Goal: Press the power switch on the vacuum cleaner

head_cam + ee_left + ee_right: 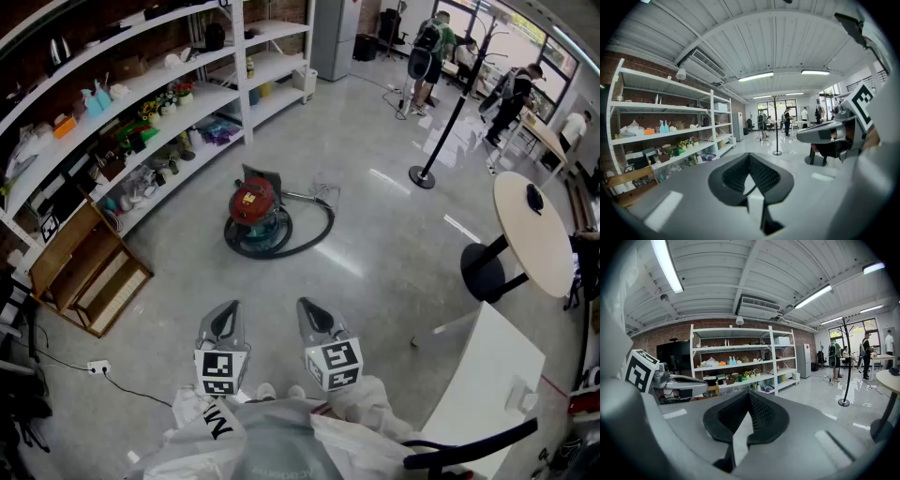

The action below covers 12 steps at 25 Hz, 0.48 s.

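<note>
The vacuum cleaner sits out on the bare grey floor. It is a squat canister with a red top on a dark teal base, and its black hose curls round the side that faces the round table. From here I cannot pick out the switch on it.

The person stands well back from the vacuum cleaner, holding both tools low and side by side in front of the body. Both point roughly towards the vacuum cleaner and touch nothing.

The left gripper has its jaws closed tip to tip and holds nothing. In its own view the black ribbed pads meet at the top, with only a thin wedge of gap below them. The right gripper is the same: its pads are together at the tips and hold nothing.

On the left gripper's side of the vacuum cleaner, long white shelving runs along the wall, crowded with bottles and small clutter. A wooden rack stands at its nearer end. A white power strip lies on the floor further back from the vacuum cleaner, near the person's feet.

On the opposite side of the vacuum cleaner stands a black stanchion post. Well beyond the vacuum cleaner, a few people stand by the windows.
</note>
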{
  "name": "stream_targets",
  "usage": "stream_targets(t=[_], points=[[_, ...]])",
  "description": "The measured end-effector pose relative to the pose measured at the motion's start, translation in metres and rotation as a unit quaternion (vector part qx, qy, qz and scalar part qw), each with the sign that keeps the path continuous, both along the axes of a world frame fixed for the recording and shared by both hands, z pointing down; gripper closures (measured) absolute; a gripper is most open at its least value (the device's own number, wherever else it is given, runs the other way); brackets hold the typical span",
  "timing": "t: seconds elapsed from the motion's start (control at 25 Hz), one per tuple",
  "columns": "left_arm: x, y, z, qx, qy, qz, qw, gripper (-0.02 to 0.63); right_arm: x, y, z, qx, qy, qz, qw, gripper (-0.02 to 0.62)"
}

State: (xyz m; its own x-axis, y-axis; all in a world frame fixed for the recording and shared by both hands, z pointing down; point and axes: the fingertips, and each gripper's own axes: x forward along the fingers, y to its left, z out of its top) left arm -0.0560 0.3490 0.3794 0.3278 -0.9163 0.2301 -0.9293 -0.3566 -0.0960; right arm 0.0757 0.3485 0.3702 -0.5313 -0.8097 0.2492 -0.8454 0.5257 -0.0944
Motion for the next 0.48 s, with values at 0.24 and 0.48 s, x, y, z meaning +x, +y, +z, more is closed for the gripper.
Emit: stream_targets(t=[0.24, 0.48], points=[[0.008, 0.007, 0.0, -0.003, 0.0, -0.004, 1.0, 0.606, 0.009, 0.005, 0.002, -0.002, -0.002, 0.0, 1.0, 0.595], [0.015, 0.008, 0.002, -0.005, -0.003, -0.005, 1.0, 0.606, 0.012, 0.006, 0.004, -0.004, -0.012, -0.008, 1.0, 0.595]])
